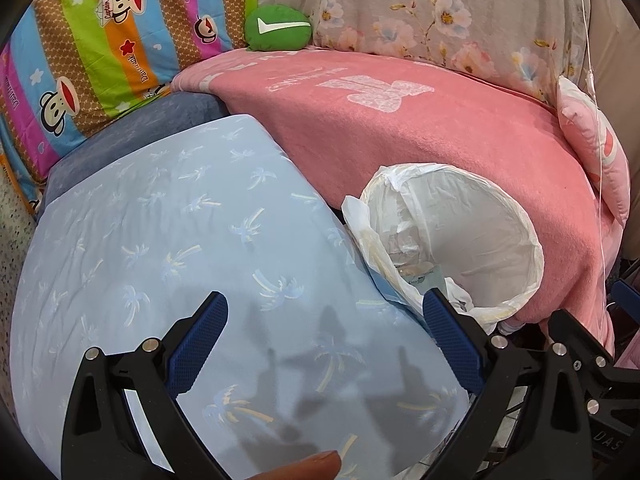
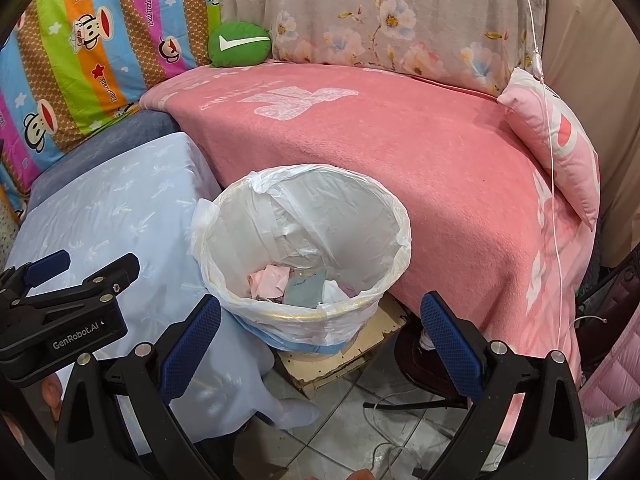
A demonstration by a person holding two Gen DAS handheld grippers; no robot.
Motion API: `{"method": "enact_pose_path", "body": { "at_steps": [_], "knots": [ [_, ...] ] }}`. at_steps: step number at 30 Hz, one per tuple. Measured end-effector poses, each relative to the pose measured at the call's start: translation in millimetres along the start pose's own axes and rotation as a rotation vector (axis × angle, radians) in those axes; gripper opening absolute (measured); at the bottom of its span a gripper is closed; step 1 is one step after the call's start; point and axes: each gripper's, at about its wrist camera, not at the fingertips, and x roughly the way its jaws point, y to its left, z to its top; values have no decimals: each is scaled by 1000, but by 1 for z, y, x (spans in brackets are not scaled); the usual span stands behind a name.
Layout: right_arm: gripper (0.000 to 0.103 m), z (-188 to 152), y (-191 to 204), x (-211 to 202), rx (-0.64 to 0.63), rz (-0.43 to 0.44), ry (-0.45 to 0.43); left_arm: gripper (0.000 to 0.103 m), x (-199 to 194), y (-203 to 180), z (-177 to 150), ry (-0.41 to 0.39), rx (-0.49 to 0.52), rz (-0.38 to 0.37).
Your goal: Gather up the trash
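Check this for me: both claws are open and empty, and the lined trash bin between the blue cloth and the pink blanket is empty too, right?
Not quite. The trash bin already holds crumpled pieces, as the right wrist view shows. The rest is right.

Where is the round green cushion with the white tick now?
In both views the green cushion sits at the back, on the pink blanket's far edge, between the striped monkey-print bedding and grey floral fabric.

Our left gripper (image 1: 326,334) hangs wide apart and empty over the pale blue sheet (image 1: 160,240). To its right, the bin (image 1: 452,240) lined with a white bag rests against the pink blanket (image 1: 400,136), some scraps inside.
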Motion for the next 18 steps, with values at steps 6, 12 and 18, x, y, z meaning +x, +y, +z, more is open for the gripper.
{"method": "enact_pose_path", "body": {
  "at_steps": [6, 12, 18],
  "knots": [
    [97, -1, -2, 0, 4, -1, 2, 94, -1, -6, -2, -5, 12, 7],
    [97, -3, -5, -1, 8, -3, 3, 94, -1, -8, -2, 0, 1, 25],
    [97, -4, -6, -1, 9, -3, 2, 94, -1, -10, -2, 4, -1, 34]
  ]
}}
